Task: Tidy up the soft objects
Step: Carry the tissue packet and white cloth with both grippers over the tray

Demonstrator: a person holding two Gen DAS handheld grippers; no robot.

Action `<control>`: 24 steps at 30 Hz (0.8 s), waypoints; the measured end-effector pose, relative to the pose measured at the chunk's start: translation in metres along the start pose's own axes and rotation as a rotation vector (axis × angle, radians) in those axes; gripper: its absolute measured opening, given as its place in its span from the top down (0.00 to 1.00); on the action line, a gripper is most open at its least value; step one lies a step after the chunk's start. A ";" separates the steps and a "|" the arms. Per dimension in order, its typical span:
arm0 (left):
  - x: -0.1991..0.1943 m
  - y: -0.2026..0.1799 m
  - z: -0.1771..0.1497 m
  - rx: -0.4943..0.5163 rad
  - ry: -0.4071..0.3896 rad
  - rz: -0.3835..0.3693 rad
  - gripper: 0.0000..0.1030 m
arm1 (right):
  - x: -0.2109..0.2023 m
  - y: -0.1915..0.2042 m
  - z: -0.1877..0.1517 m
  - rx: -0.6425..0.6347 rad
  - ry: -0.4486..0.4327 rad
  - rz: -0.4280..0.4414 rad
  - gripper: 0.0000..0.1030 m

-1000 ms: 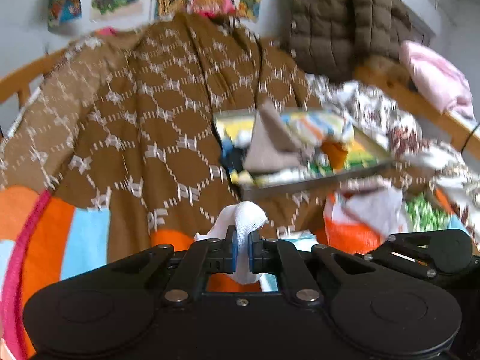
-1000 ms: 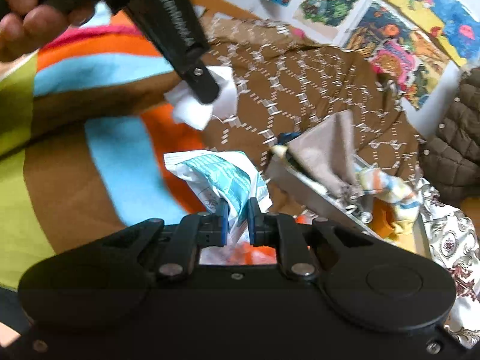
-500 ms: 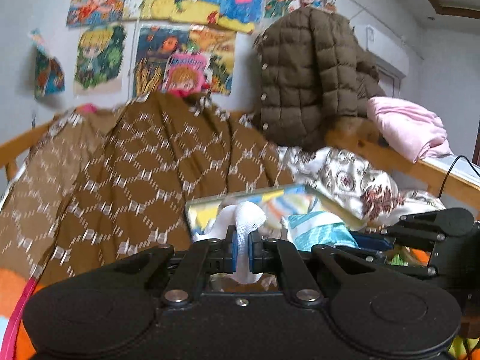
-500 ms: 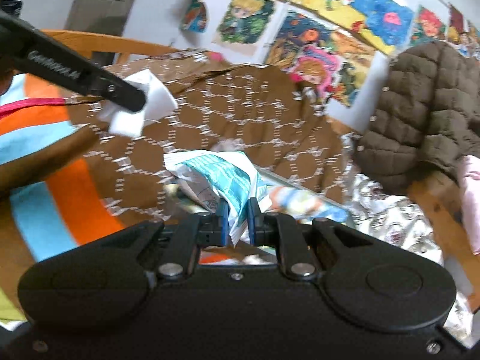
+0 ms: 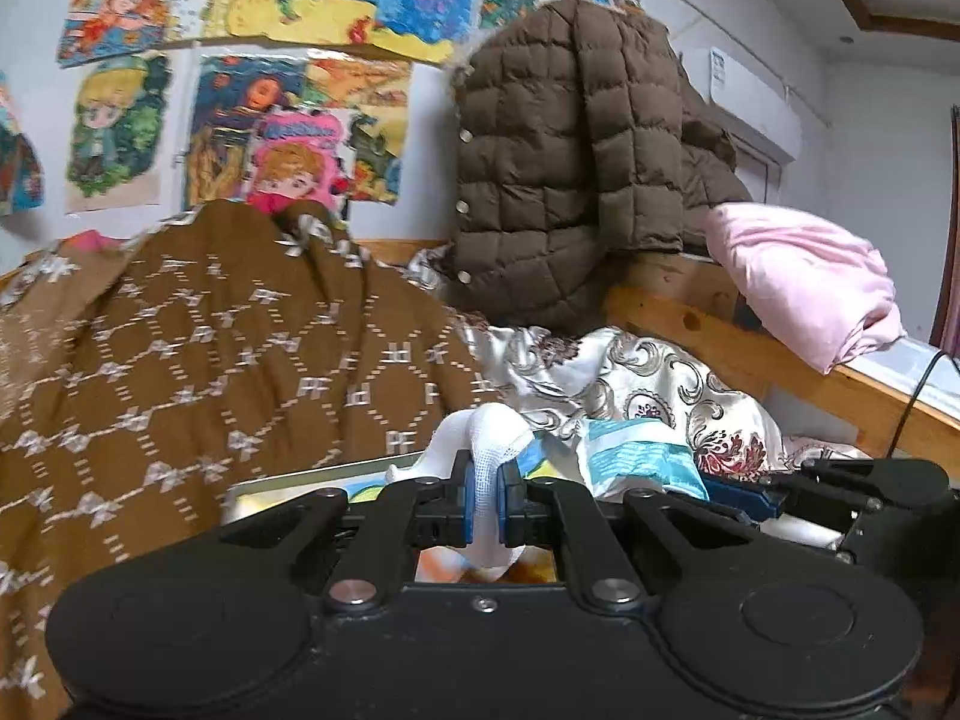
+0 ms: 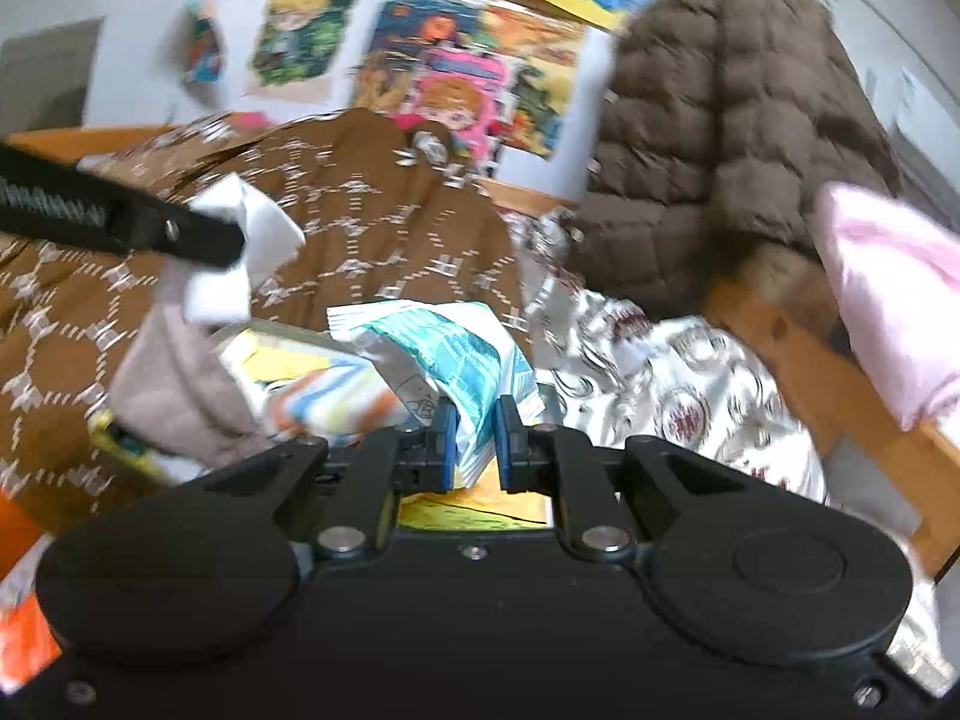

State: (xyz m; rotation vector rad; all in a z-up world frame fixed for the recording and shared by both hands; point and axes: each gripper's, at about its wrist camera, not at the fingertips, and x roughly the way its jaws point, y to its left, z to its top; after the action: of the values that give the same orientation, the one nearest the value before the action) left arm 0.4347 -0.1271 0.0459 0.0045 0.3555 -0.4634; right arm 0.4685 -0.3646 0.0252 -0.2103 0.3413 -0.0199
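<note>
Left gripper (image 5: 486, 507) clamped on white cloth (image 5: 489, 441); right gripper (image 6: 471, 441) pinches teal packet (image 6: 447, 354). Tray (image 6: 264, 339) lies just ahead-below both; right looks nearer its middle.

**No legible text**

White lettering on side of left tool (image 6: 228, 243), too blurred to read. Teal-white packet (image 6: 456, 360) carries print and a small round symbol, unreadable. Pink poster (image 5: 300, 162) has a title band, illegible. Nothing else lettered.
</note>
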 end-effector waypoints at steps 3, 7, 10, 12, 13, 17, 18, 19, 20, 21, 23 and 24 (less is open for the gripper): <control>0.035 -0.016 0.006 0.044 0.035 -0.006 0.93 | 0.004 -0.015 -0.011 0.089 0.024 0.003 0.93; 0.072 -0.028 0.008 0.088 0.078 0.011 0.93 | 0.024 -0.026 -0.027 0.129 0.077 -0.009 0.93; 0.094 -0.033 0.008 0.102 0.110 0.024 0.93 | 0.036 -0.030 -0.037 0.143 0.106 -0.014 0.93; 0.106 -0.034 0.006 0.104 0.135 0.033 0.93 | 0.041 -0.033 -0.046 0.155 0.122 -0.001 0.93; 0.112 -0.034 0.005 0.098 0.153 0.038 0.93 | 0.051 -0.034 -0.044 0.158 0.130 0.006 0.93; 0.127 -0.026 0.001 0.039 0.201 0.041 0.93 | 0.070 -0.031 -0.048 0.149 0.157 0.030 0.93; 0.131 -0.024 0.000 0.022 0.214 0.038 0.93 | 0.074 -0.031 -0.050 0.152 0.165 0.034 0.93; 0.133 -0.023 0.000 0.011 0.223 0.036 0.93 | 0.077 -0.029 -0.050 0.154 0.172 0.035 0.93; 0.136 -0.021 0.000 0.000 0.230 0.033 0.93 | 0.080 -0.028 -0.052 0.155 0.177 0.034 0.93; 0.138 -0.020 0.001 -0.005 0.234 0.029 0.93 | 0.083 -0.028 -0.053 0.157 0.183 0.033 0.93; 0.142 -0.020 0.001 -0.011 0.247 0.020 0.93 | 0.089 -0.029 -0.055 0.168 0.199 0.032 0.93; 0.145 -0.021 0.001 -0.012 0.254 0.017 0.93 | 0.092 -0.030 -0.055 0.176 0.204 0.032 0.93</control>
State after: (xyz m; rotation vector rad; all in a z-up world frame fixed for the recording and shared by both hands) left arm 0.5465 -0.2096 0.0002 0.0555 0.6073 -0.4445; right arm 0.5377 -0.4099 -0.0497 -0.0277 0.5433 -0.0399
